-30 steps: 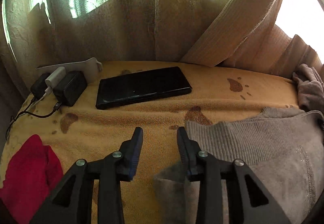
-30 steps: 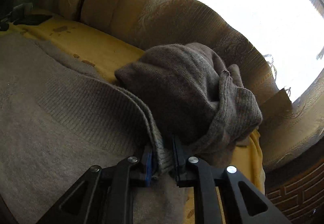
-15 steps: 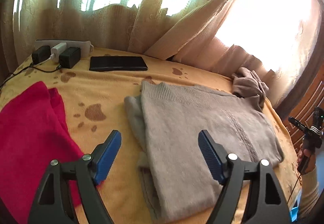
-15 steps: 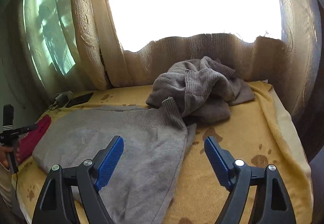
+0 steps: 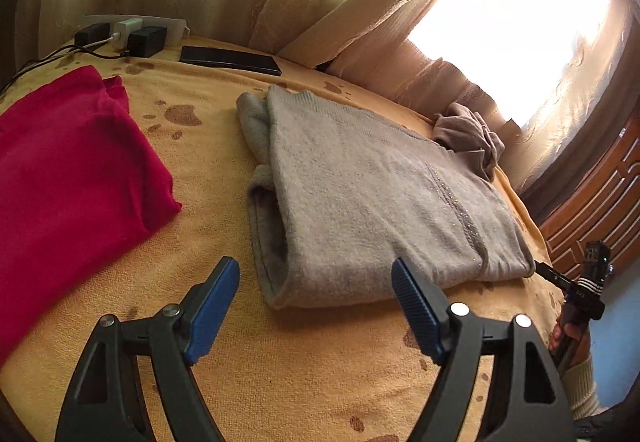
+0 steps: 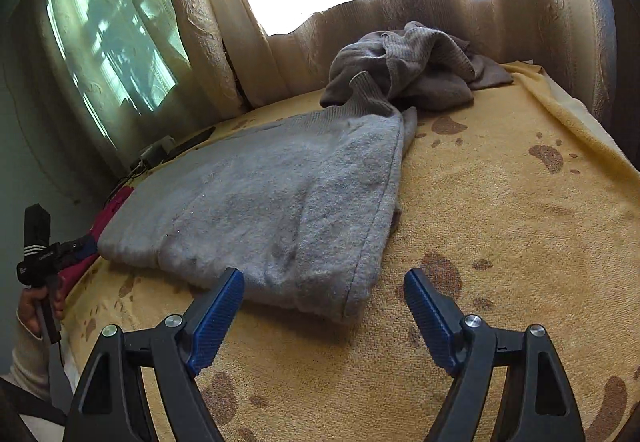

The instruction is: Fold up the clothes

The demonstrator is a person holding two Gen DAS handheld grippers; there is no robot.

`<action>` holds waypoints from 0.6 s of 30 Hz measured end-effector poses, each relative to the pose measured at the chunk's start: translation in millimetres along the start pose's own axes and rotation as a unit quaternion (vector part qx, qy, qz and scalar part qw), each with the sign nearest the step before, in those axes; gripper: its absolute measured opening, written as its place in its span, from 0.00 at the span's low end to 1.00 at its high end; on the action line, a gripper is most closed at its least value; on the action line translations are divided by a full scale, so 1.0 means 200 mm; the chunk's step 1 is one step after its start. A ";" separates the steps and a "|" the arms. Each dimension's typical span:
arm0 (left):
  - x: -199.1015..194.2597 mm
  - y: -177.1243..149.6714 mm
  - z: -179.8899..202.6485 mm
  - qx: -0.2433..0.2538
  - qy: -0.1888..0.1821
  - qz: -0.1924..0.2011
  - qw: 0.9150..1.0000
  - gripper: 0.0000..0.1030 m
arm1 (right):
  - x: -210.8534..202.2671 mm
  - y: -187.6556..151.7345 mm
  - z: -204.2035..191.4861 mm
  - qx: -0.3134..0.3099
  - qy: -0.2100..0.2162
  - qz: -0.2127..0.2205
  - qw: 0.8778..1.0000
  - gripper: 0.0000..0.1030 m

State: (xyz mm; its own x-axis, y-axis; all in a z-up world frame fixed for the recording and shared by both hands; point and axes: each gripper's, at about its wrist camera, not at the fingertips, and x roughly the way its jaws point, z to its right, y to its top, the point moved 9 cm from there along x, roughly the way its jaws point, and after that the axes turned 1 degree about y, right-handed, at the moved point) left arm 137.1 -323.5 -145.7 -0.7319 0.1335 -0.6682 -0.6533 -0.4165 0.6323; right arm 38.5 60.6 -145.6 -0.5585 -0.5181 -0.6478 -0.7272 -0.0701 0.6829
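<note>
I let go: left gripper (image 5: 314,306) and right gripper (image 6: 322,308) have just been opening, nothing between them; grey sweater (image 5: 372,194) lies folded, so both hang clear.

Each camera rides just behind its own claw, tilted down over the bed's near edge toward the curtained window. The left looks from the red-garment side, the right from the opposite side; both share the folded grey sweater (image 5: 372,198) (image 6: 276,202) close up.
</note>
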 end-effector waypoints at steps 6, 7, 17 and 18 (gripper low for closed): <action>0.09 -0.03 0.08 0.048 -0.002 -0.011 0.999 0.63 | 0.02 -0.01 0.02 0.011 -0.003 -0.011 1.000 0.81; 0.11 -0.04 0.08 0.052 0.002 -0.015 0.999 0.52 | 0.03 -0.02 0.03 0.015 -0.001 -0.015 1.000 0.81; 0.13 -0.05 0.01 0.057 0.028 -0.030 0.998 0.12 | 0.09 -0.03 -0.02 -0.010 0.005 -0.042 0.999 0.45; 0.14 -0.05 0.01 0.058 0.032 -0.030 0.997 0.11 | 0.10 -0.03 -0.03 -0.014 0.002 -0.046 0.999 0.33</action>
State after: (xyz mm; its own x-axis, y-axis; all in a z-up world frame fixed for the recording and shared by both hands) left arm 123.2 -313.9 -169.3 -0.6795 0.0951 -0.7275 -0.7161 -0.3019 0.6294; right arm 34.1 46.0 -161.8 -0.4884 -0.5113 -0.7071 -0.7639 -0.1412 0.6297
